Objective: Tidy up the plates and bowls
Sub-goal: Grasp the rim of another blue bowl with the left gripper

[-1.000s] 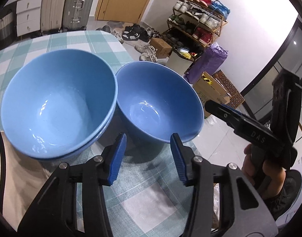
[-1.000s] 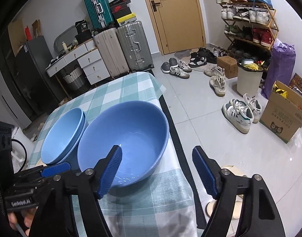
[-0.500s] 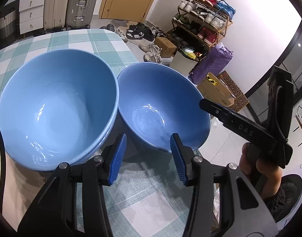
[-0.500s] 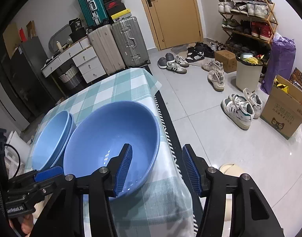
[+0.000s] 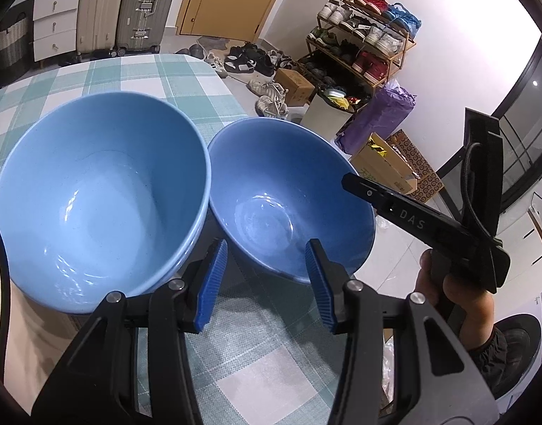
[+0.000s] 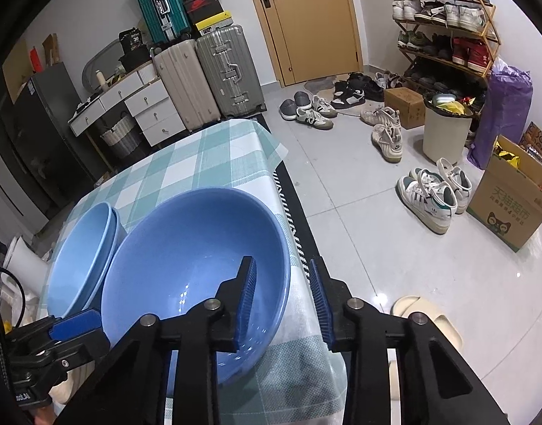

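A single blue bowl (image 5: 288,191) stands on the checked tablecloth (image 5: 257,364) next to a stack of two nested blue bowls (image 5: 97,194). My left gripper (image 5: 265,283) is open and empty just in front of the single bowl's near rim. In the right wrist view the single bowl (image 6: 186,248) sits near the table's right edge, with the stack (image 6: 83,251) to its left. My right gripper (image 6: 283,301) is open, its jaws straddling the bowl's right rim, one finger inside and one outside, with gaps on both sides.
The table edge (image 6: 288,212) drops off right beside the single bowl. On the floor beyond are shoes (image 6: 430,194), a cardboard box (image 6: 515,198), a bin (image 6: 446,131) and a shoe rack (image 6: 444,32). Suitcases (image 6: 207,74) and a drawer unit (image 6: 129,106) stand behind the table.
My right gripper's jaws have narrowed and moved onto the single bowl's right rim. My left gripper has crept a little closer to the bowls and stays open.
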`<action>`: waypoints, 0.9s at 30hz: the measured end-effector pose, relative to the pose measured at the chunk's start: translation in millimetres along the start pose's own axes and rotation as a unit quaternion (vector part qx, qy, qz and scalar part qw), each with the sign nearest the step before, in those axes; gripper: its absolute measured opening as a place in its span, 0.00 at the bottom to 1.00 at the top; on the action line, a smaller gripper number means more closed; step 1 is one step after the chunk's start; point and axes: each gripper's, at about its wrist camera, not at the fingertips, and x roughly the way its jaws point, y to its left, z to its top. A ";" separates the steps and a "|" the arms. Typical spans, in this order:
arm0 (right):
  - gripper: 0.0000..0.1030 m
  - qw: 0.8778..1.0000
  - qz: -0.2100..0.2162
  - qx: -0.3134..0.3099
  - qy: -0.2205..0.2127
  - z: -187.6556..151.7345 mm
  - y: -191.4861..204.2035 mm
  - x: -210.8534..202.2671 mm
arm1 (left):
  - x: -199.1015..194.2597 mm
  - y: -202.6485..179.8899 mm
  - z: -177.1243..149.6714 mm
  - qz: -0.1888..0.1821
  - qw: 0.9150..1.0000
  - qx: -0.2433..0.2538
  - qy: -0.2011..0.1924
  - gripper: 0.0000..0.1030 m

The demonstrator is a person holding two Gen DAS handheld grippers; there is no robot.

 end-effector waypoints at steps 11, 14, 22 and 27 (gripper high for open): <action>0.13 1.000 -0.005 -0.005 -0.003 -3.9 0.2 2.0 | 3.3 0.6 -5.2 0.014 1.000 0.007 -0.005 0.25; 0.13 1.000 -0.007 -0.007 -0.003 -4.5 0.2 1.3 | 3.6 -1.0 -6.4 0.017 1.000 0.013 -0.007 0.25; 0.13 1.000 -0.011 -0.005 -0.003 -6.3 -1.2 -3.8 | -0.8 -11.9 -8.6 0.011 0.999 0.040 -0.019 0.25; 0.13 1.000 -0.014 -0.003 0.000 -7.2 0.5 -4.7 | -1.6 -23.8 -12.0 0.015 0.998 0.062 -0.018 0.24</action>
